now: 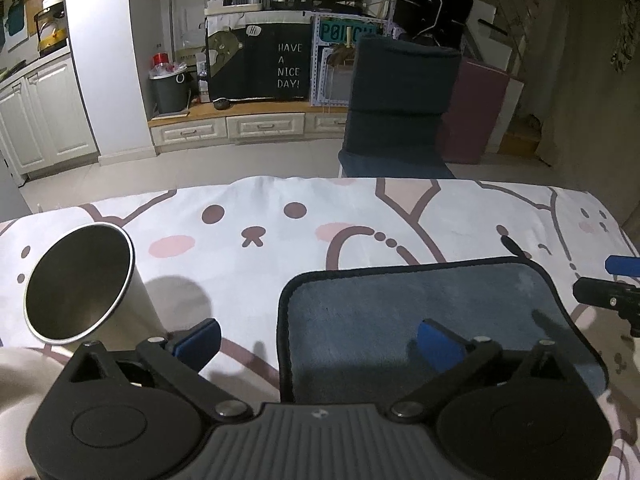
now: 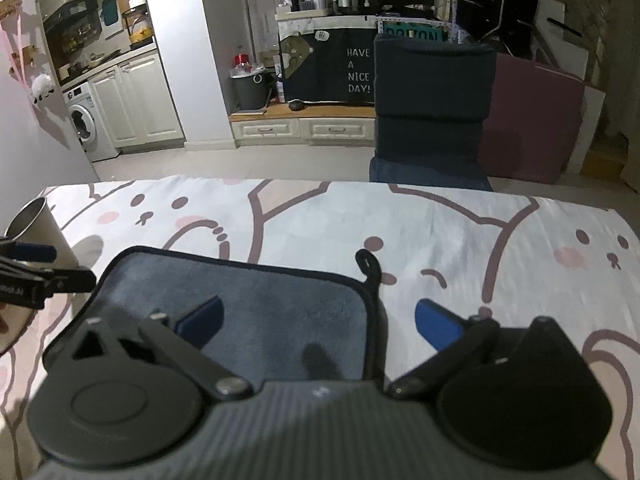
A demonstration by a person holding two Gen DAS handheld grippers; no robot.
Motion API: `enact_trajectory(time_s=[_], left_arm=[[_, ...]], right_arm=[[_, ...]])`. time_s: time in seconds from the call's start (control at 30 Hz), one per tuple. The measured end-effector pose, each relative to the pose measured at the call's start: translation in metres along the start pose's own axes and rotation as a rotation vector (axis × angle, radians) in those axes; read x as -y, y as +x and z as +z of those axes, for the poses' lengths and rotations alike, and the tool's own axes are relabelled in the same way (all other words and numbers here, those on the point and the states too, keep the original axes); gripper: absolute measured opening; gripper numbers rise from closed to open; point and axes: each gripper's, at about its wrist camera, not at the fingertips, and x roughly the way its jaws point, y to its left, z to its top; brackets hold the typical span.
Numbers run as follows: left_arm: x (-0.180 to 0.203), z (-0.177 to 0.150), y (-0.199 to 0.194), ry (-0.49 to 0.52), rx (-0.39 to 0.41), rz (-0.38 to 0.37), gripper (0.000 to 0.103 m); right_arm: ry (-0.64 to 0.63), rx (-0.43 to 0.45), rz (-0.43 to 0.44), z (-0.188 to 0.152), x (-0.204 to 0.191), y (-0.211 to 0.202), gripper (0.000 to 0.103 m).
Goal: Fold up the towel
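Note:
A small blue-grey towel (image 1: 424, 320) with a dark hem lies flat on the cartoon-print table cover; it also shows in the right wrist view (image 2: 256, 320), with a hanging loop (image 2: 370, 260) at its far right corner. My left gripper (image 1: 316, 342) is open and empty, straddling the towel's left edge, its right finger over the cloth. My right gripper (image 2: 318, 322) is open and empty, straddling the towel's right edge, its left finger over the cloth. The right gripper's tip shows at the far right of the left wrist view (image 1: 612, 292).
A steel cup (image 1: 80, 284) stands on the table left of the towel, seen too in the right wrist view (image 2: 36, 224). A dark chair (image 1: 400, 100) stands behind the table's far edge (image 1: 320, 179). Cabinets and a bin lie beyond.

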Motion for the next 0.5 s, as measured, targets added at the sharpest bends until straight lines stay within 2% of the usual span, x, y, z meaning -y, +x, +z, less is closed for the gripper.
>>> enact_trajectory(time_s=[0.5], left_arm=[[0.010,-0.004,-0.045,-0.012,0.007,-0.019,0.103]], right_arm=[[0.036,0.018,-0.019,-0.003,-0.005,-0.043,0.103]])
